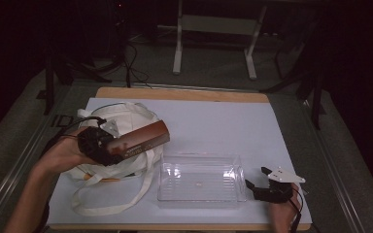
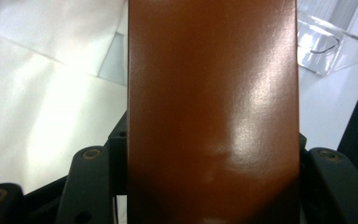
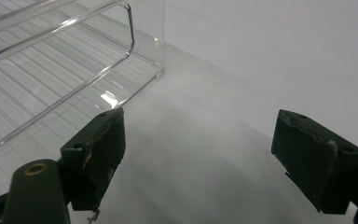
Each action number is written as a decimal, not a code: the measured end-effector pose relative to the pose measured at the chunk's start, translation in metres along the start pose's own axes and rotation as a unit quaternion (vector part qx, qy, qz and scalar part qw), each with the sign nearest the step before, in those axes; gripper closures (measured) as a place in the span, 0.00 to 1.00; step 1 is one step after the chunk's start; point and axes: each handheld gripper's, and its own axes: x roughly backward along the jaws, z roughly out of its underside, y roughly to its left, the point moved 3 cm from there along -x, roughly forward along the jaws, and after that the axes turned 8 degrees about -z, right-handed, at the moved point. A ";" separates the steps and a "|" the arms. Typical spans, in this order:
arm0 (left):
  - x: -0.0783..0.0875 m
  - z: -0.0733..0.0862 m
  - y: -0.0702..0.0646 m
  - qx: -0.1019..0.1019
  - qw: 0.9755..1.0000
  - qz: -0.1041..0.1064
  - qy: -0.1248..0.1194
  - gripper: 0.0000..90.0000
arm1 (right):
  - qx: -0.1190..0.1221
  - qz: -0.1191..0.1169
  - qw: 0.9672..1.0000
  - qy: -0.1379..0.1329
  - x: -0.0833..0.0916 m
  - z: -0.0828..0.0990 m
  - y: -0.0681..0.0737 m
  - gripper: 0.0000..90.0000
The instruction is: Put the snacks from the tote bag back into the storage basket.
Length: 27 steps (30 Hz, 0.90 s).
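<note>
Surface [image 1: 223, 121] first: white sheet across the middle of the high view, a wooden edge showing along its top and bottom, dark floor and a pale frame stand in the upper part of the frame.

Next in size, a cream cloth tote bag [image 1: 126, 116] lies at the left of the sheet, its long straps [image 1: 141, 189] looping down toward the lower left. In my left gripper view the same pale cloth takes up the left side.

A clear plastic tray [image 1: 201, 178] sits in the lower middle of the high view, just right of the bag's straps, nothing in it that I can make out. Its ribbed floor and rounded corner show in the upper left of my right gripper view [image 3: 74, 51].

A glossy brown box [image 1: 143, 140] is up off the sheet at the left centre, tilted so its far end points up and right, above the bag. My left tool [image 1: 108, 147] is clamped on its near end; in my left gripper view the box [image 2: 212, 107] stands as a broad brown panel between the two black jaws.

My right tool [image 1: 253, 180] rests low at the lower right of the high view, just beside the tray's right end, the grey plate on top. Its jaws stand well apart with bare white sheet between them [image 3: 198, 154].
</note>
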 end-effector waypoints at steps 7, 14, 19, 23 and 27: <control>0.001 -0.004 -0.005 -0.018 1.000 0.007 0.002 0.49 | 0.000 -0.001 1.000 0.000 0.000 0.000 0.000 0.19; 0.001 -0.009 -0.010 -0.037 0.999 0.019 -0.001 0.49 | 0.000 -0.001 1.000 0.001 0.000 0.000 0.000 0.19; 0.002 -0.014 -0.015 -0.051 0.998 0.023 0.000 0.49 | 0.000 -0.001 1.000 0.000 0.000 0.000 0.000 0.19; 0.002 -0.019 -0.018 -0.062 0.998 0.026 0.002 0.49 | -0.001 -0.001 1.000 0.000 0.000 0.000 0.000 0.19; 0.003 -0.022 -0.022 -0.071 0.997 0.035 0.001 0.49 | 0.001 -0.001 1.000 0.002 0.000 0.000 0.000 0.19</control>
